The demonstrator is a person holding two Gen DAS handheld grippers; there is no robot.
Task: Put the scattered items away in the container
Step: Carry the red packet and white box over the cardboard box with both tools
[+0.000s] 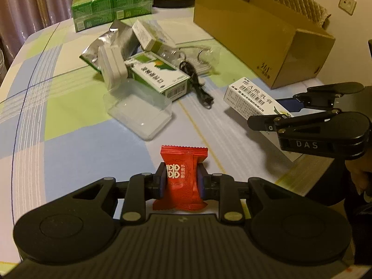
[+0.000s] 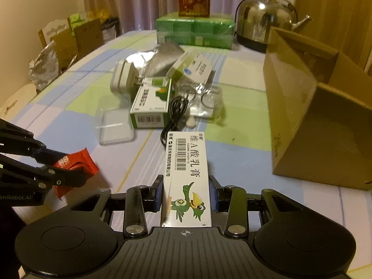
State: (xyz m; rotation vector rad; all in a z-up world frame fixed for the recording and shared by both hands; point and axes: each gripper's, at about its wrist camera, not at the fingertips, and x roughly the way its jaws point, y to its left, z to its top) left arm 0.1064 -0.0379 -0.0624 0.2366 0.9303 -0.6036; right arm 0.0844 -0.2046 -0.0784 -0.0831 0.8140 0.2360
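Red candy sachet point(image 1: 183, 181): light, crinkly, pinched mid-body by left gripper point(image 1: 181, 183). White ointment carton point(image 2: 187, 181): stiff, light, clamped across its sides by right gripper point(image 2: 186, 197). Both near cardboard box point(image 2: 325, 121).

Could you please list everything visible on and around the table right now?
Red foil candy packet: one, held in left tongs.
White ointment carton with green bird: one, held in right tongs.
Brown cardboard box: one, open, table's right.
Green-and-white medicine cartons: two, in central pile.
Silver foil pouch: one, pile's rear.
White plug adapter: one, on pile.
Clear plastic tray: one, before pile.
Black cable: one, coiled.
Green wrapped packs: stacked, far edge.
Steel kettle: one, far edge.
Left tongs, right tongs: black.
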